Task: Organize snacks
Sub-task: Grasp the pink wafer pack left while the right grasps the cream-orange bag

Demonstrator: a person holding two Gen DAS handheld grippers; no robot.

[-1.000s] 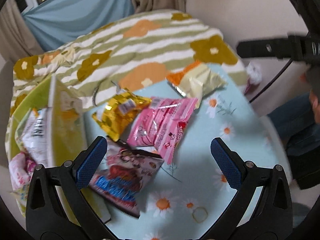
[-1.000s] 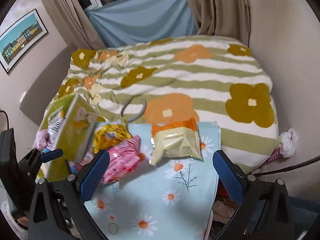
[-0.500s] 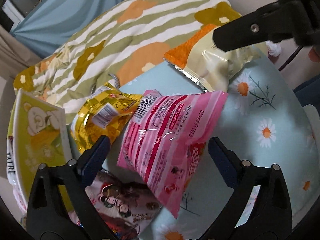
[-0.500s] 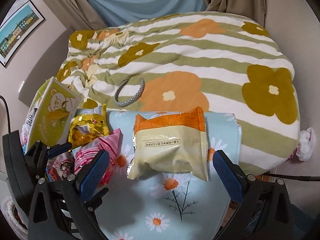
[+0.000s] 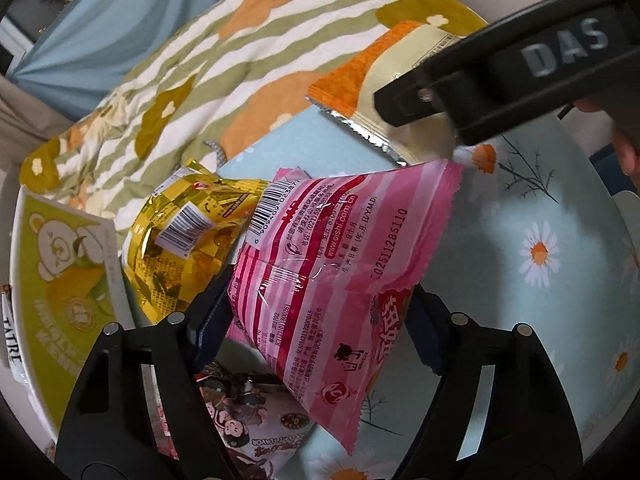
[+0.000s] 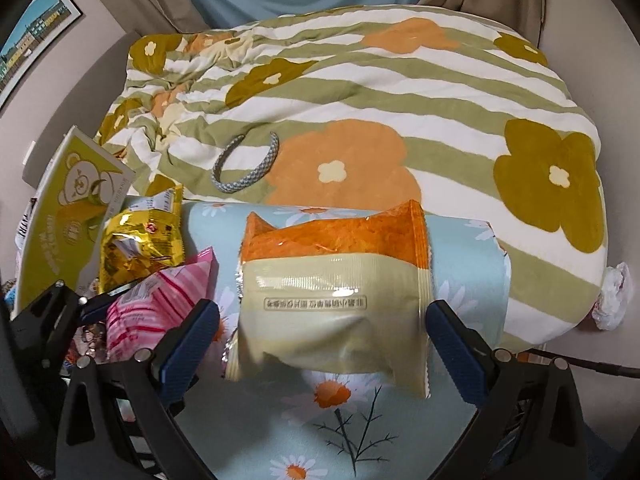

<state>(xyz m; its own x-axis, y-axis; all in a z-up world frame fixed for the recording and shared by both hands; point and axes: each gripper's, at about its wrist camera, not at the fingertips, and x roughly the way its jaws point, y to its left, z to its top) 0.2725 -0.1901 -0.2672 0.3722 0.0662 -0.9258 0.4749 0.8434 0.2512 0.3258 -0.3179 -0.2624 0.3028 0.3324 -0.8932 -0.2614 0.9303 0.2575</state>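
Pink snack bag [image 5: 328, 280] between fingers of left hand-held gripper [image 5: 316, 320], grasped; cream-and-orange bag [image 6: 336, 300] between spread-apart fingers of right hand-held gripper [image 6: 320, 332]. Daisy-print cloth [image 6: 460, 280] beneath, on striped flowered bed quilt [image 6: 360, 92]. Gold bag [image 5: 180, 240], green box [image 5: 60, 272] left.

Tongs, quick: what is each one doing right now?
Left tongs: closing around the pink bag; a firm grip cannot be told.
Right tongs: open, straddling the orange bag, not gripping.
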